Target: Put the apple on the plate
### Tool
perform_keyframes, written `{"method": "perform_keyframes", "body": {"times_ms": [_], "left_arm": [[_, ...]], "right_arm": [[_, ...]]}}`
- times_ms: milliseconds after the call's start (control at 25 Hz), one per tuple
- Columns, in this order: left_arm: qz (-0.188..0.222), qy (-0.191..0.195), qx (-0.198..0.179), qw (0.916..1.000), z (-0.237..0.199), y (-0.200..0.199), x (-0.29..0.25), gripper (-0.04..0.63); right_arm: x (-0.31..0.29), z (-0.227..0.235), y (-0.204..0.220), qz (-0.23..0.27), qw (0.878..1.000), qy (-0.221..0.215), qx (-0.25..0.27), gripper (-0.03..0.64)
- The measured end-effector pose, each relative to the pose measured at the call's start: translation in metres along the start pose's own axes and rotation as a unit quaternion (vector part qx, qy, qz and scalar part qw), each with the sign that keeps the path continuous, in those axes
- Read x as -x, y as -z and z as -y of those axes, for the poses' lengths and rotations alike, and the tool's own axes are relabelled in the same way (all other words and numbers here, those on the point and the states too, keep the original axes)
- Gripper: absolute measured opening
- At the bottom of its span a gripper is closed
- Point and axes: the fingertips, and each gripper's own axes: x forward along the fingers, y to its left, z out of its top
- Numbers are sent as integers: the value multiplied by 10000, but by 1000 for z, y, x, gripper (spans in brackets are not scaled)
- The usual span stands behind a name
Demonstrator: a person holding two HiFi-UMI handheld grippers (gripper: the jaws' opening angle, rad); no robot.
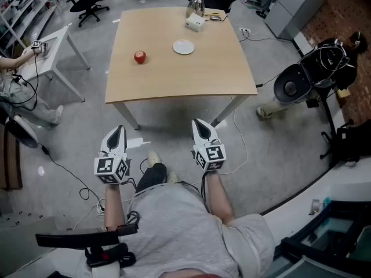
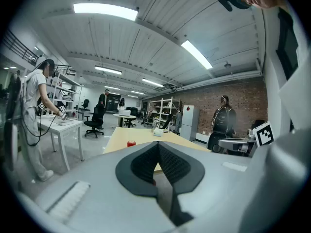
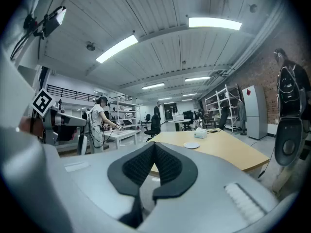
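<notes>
Apple (image 1: 139, 57) on tbl (image 1: 174, 83), L of plate (image 1: 184, 47)

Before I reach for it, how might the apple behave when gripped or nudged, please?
The apple looks round, so a nudge would probably roll it on the flat table. It holds its shape, so likely firm; its skin may be slippery.

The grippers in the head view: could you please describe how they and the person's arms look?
The left claw and right claw each have a white, tapering shell with black inner faces. Behind each sits a white cube bearing black square markers. The gripper views show pale grey bodies and black ribbed pads. The person wears a grey short-sleeved T-shirt.
</notes>
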Motion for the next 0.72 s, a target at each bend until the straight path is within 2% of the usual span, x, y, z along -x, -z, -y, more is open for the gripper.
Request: {"method": "perform_keyframes", "body": {"times_ms": [320,480,720], "left_arm": [[37,93,-49,9999,9,3,-2,20],[20,119,-47,9999,13,3,-5,20],[-45,140,-24,9999,15,8,-19,20]], "right_arm": [[7,6,0,26,10000,25,2,6],[9,5,1,31,9998,-89,-146,6],[-2,6,6,-100,9998,-162,-69,7]]}}
